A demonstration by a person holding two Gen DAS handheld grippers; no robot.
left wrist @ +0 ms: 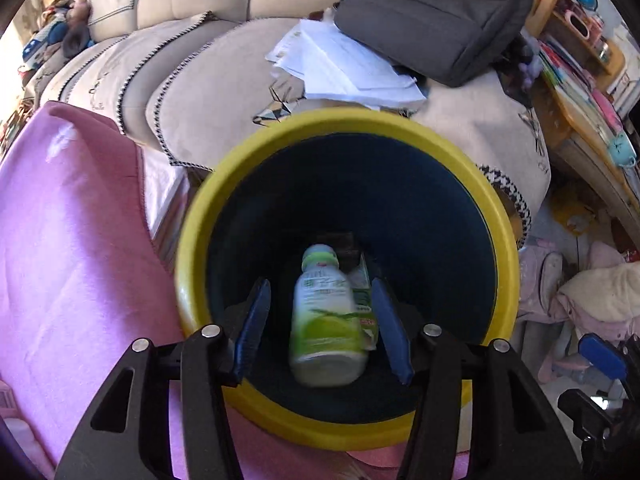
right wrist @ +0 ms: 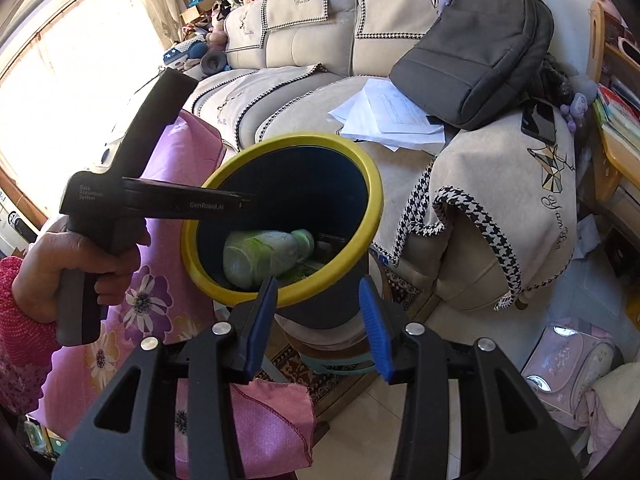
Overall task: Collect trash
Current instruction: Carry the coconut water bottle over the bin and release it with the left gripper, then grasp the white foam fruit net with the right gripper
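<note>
A dark bin with a yellow rim [left wrist: 344, 120] stands in front of the sofa. My left gripper [left wrist: 320, 286] hangs over its mouth, pointing down into it, with the jaws open. A white and green drink bottle [left wrist: 326, 320] shows blurred between the blue pads, with a gap on each side. In the right wrist view the bottle [right wrist: 260, 256] lies on its side inside the bin [right wrist: 372, 184], below the left gripper [right wrist: 240, 202] held by a hand. A green and white carton [left wrist: 364, 300] lies beside it. My right gripper [right wrist: 319, 282] is open and empty, just in front of the bin.
A beige sofa [right wrist: 312, 40] carries a grey backpack [right wrist: 476, 64], loose papers [right wrist: 392, 120] and a phone [right wrist: 540, 122]. A pink flowered cloth [right wrist: 160, 304] hangs left of the bin. A wooden shelf [left wrist: 576, 52] stands at the right, and a pink school bag [right wrist: 568, 364] lies on the floor.
</note>
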